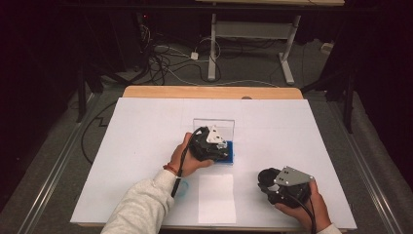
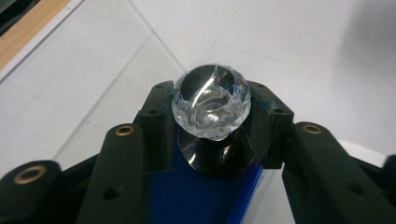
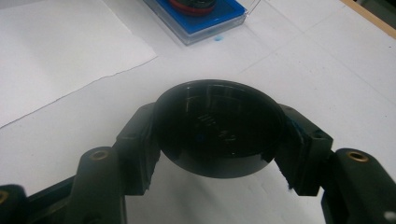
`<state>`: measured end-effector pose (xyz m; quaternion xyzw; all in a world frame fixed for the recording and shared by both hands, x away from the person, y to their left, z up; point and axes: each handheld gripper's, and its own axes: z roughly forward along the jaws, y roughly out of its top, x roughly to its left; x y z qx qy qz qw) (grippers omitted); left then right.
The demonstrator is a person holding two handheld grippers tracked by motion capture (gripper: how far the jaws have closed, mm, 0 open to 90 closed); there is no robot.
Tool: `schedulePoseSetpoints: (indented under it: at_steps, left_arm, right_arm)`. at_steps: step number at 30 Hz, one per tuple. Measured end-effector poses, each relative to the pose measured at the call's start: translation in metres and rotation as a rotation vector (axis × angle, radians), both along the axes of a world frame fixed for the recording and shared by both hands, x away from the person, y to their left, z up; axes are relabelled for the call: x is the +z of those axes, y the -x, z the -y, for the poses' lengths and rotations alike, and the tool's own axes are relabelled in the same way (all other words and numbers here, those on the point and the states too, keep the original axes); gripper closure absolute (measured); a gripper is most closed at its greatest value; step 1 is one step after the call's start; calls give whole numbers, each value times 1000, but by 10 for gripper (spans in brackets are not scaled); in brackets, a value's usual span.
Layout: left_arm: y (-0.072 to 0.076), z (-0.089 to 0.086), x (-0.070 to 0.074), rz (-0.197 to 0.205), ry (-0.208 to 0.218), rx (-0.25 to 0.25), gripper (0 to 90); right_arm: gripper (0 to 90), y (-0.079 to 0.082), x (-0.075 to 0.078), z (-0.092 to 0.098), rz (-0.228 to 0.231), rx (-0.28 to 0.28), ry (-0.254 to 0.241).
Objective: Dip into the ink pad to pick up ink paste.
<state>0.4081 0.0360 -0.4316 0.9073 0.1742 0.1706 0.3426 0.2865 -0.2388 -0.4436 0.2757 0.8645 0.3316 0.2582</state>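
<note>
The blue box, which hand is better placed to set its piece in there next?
Left, probably. The left gripper holds the clear faceted knob right over the blue box. The right gripper holds a black disc near the table's front edge, well away from it.

Looks like a lab or test room: white-covered table [image 1: 146, 126], tangled cables [image 1: 165, 58] on the floor behind it, a metal desk frame [image 1: 287, 53] beyond that.
</note>
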Motion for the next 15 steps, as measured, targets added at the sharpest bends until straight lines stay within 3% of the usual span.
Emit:
schedulePoseSetpoints:
  at_steps: [5,9,15]
  left_arm:
    - [-3,1,3,-24,-22,2,551]
    - [-5,5,10,-43,-90,-12,551]
    - [-6,7,12,-64,-99,-3,551]
  right_arm:
    - [384,-1,-1,-1,-5,4,5]
    - [383,-1,-1,-1,-10,8,5]
    - [384,0,-2,-1,-15,2,6]
